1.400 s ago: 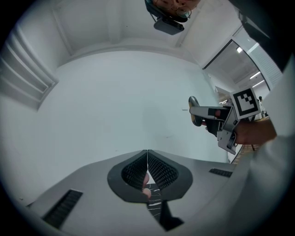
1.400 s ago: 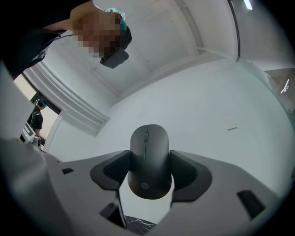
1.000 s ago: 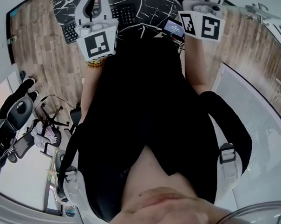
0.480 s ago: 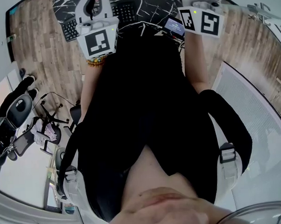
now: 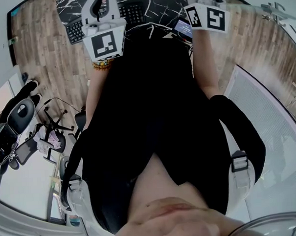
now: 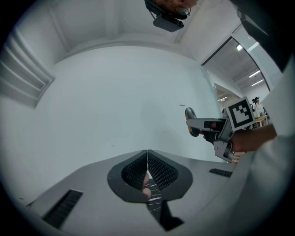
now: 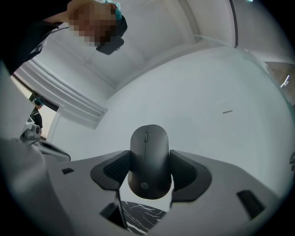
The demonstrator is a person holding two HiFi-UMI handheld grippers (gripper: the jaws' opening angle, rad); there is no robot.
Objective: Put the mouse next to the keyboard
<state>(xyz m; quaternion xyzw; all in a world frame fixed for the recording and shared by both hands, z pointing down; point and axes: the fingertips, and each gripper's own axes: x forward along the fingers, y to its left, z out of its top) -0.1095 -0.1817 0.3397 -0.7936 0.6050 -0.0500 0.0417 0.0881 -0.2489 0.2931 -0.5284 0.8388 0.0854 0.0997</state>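
Note:
A black HP mouse is clamped between the ribbed pads of my right gripper, which is shut on its sides and tilted up toward a white ceiling. My left gripper is shut with nothing between its pads and also points upward. In the left gripper view the right gripper shows at the right with a hand on it. In the head view a black keyboard lies on the black marbled desk at the top. The left marker cube and the right marker cube are raised in front of the desk.
A small device with a lit screen sits on the desk near the right gripper. The person's black shirt fills the middle of the head view. Wood flooring runs at the left, with an office chair below it.
In the head view the right gripper with the mouse has shifted slightly up and left toward the desk. The left gripper has edged up a little.

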